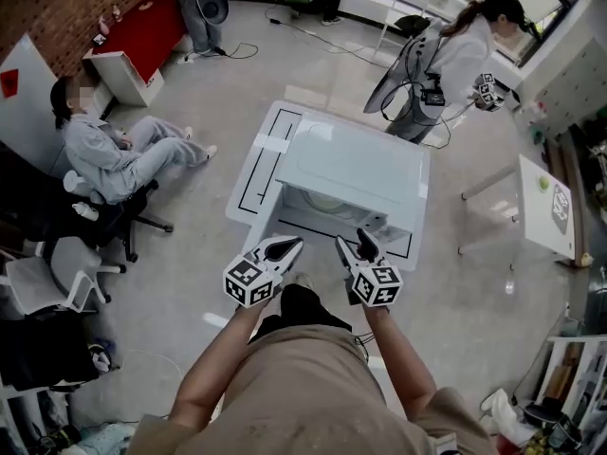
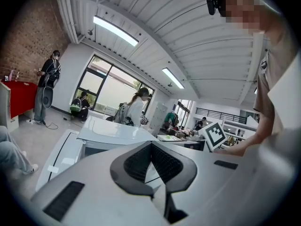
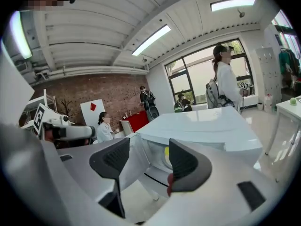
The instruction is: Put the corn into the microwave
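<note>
The left tool (image 2: 151, 144) is held closed and empty, the right tool (image 3: 148, 150) open; the microwave (image 1: 356, 173) close ahead could be bumped.

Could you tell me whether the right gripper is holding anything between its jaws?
No, the right gripper has its jaws apart with nothing between them; only the microwave shows beyond.

The right gripper (image 3: 148, 160) has its jaws wide apart with nothing between them. Straight ahead, beyond the gap, stands the white microwave (image 3: 202, 126), its cavity open, with a small yellow piece (image 3: 166, 151) showing inside.
</note>
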